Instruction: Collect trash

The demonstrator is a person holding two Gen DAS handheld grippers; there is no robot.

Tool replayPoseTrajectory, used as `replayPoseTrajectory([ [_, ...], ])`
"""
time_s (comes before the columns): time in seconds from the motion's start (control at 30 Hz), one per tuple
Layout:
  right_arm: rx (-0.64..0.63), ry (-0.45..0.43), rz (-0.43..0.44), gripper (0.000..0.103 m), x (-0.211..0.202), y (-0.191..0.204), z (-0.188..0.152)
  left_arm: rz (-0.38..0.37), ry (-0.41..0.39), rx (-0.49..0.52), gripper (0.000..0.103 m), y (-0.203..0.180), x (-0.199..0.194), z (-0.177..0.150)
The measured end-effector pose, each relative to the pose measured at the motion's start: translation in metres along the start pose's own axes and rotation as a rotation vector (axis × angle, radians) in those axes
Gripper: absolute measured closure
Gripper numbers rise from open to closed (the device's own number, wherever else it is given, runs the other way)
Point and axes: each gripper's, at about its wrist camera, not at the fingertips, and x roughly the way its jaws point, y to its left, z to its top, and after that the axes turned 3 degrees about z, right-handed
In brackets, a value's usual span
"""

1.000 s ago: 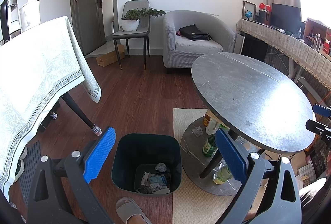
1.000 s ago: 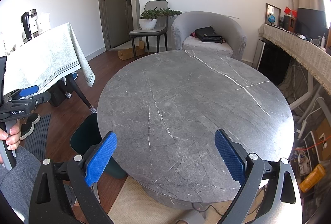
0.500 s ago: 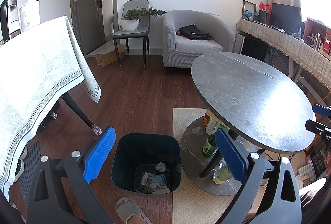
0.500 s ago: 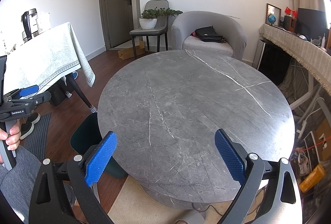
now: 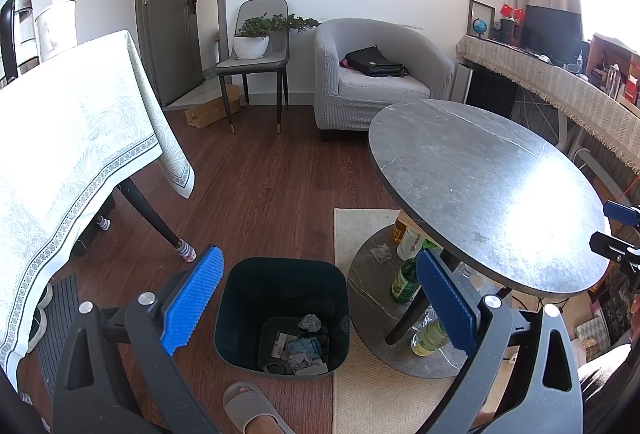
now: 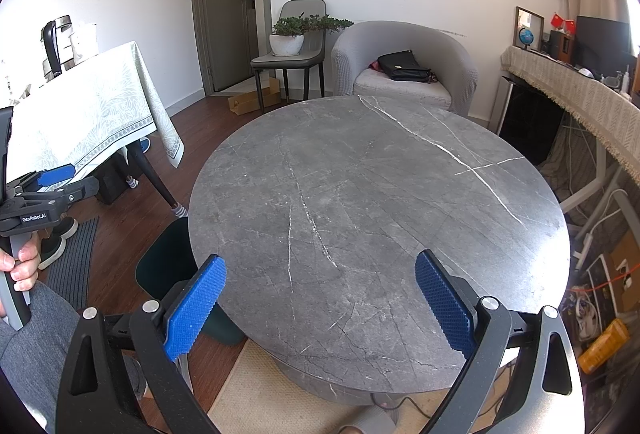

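From the left wrist view, the left claw (image 5: 318, 298) hung wide open and empty above the dark trash bin (image 5: 280, 276) on the wood floor at 6 o'clock. Crumpled paper and wrappers (image 5: 298, 348) lay in the bin's bottom. At 4 o'clock, under the round grey bench (image 5: 480, 177), bottles (image 5: 404, 278) stood on the lower shelf beside what looked like a crumpled scrap (image 5: 381, 253). The right claw (image 6: 320, 298) was spread open too, holding nothing, over that bench's (image 6: 376, 201) near edge.
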Motion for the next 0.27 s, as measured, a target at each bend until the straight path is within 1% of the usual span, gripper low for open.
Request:
replayPoseTrajectory([
  [0.27,-0.001,0.001,0.0,0.006,0.0009,-0.0002,-0.0002,-0.004,0.006,0.003,0.004,0.0018,0.0021,0.0002],
])
